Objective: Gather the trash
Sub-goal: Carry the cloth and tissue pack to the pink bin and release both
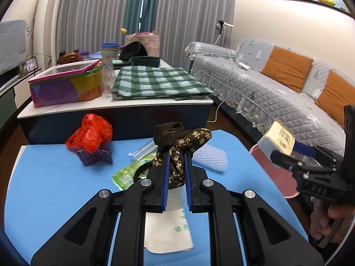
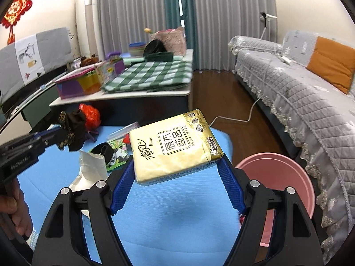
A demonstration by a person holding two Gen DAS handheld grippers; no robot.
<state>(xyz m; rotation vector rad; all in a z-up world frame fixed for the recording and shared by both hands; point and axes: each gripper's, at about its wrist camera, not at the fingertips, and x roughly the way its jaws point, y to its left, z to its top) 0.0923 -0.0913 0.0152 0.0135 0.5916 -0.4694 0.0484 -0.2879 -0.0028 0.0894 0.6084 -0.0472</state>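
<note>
My left gripper [image 1: 176,155] is shut on a brown floral cloth [image 1: 180,141] and holds it above the blue mat [image 1: 55,188]; the cloth also shows in the right wrist view [image 2: 71,130]. My right gripper [image 2: 176,161] is shut on a yellow tissue pack [image 2: 175,149], held above the mat near its right edge, left of the pink bin [image 2: 279,177]. The pack [image 1: 278,139] and the bin [image 1: 277,175] also show in the left wrist view. On the mat lie a red plastic bag [image 1: 91,134], a purple wrapper [image 1: 94,157], a green packet [image 1: 131,173] and a white paper bag [image 1: 166,228].
A low table [image 1: 111,108] behind the mat bears a colourful tin [image 1: 66,84], a green checked cloth [image 1: 155,82] and bowls. A grey sofa [image 1: 277,93] with orange cushions runs along the right. A white cable [image 2: 233,117] lies on the wooden floor.
</note>
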